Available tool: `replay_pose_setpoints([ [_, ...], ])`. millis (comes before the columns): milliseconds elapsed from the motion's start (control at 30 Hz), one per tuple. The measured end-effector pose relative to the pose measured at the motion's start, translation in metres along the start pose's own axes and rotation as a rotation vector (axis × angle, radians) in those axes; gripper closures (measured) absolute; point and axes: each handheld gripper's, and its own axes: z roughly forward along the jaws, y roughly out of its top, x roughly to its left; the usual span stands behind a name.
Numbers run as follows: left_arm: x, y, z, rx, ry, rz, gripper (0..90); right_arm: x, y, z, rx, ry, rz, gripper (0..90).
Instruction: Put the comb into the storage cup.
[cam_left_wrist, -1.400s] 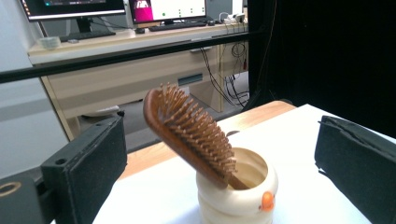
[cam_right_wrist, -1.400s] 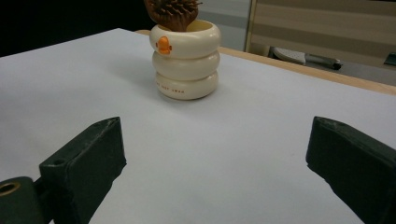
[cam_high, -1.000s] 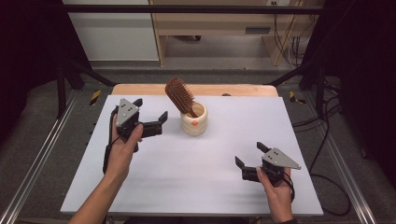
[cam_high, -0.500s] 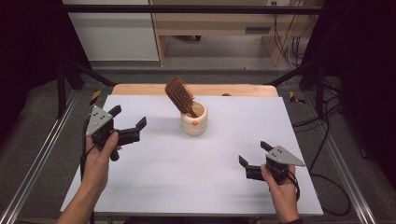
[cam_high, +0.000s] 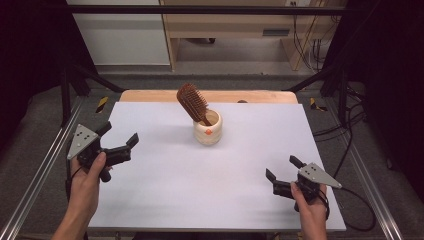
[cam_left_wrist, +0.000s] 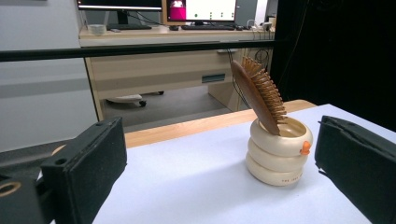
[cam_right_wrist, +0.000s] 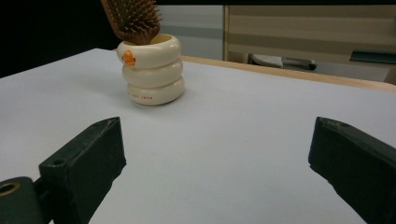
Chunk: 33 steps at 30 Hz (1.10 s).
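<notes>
A cream ringed cup (cam_high: 208, 131) (cam_left_wrist: 278, 152) (cam_right_wrist: 151, 71) stands on the white table top (cam_high: 210, 175), a little behind the middle. A brown wooden hairbrush (cam_high: 192, 103) (cam_left_wrist: 258, 94) (cam_right_wrist: 131, 19) leans in it, bristle head up and tilted left. My left gripper (cam_high: 119, 136) (cam_left_wrist: 219, 177) is open at the table's left edge, well left of the cup, with nothing between its jaws. My right gripper (cam_high: 282, 168) (cam_right_wrist: 217, 161) is open near the front right, empty, pointing toward the cup.
A wooden strip (cam_high: 150, 95) runs along the table's far edge. Metal rails (cam_high: 35, 175) flank both sides. A desk with monitors (cam_left_wrist: 187, 9) stands behind the table. Cables (cam_high: 345, 150) trail off the right side.
My left gripper has drawn back from beside the cup to the table's left edge, staying open. My right gripper has drifted slightly right and toward the front.
</notes>
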Motion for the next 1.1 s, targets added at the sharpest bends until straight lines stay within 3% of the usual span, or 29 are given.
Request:
replay_pose_setpoints([
  [333, 0.013, -0.015, -0.025, -0.038, 0.015, -0.005, 2.4, 0.001, -0.006, 0.000, -0.010, 0.012, -0.043, 3.9],
  [567, 0.017, -0.041, -0.038, -0.057, 0.013, -0.014, 2.5, 0.001, -0.009, 0.001, -0.007, 0.021, -0.055, 3.9],
  [700, 0.017, -0.054, -0.044, -0.053, 0.016, 0.004, 2.5, 0.002, -0.009, 0.001, -0.010, 0.025, -0.066, 3.9],
  [1100, 0.012, -0.082, -0.045, -0.034, -0.045, -0.005, 2.4, 0.002, -0.009, 0.003, -0.012, 0.024, -0.071, 3.7],
])
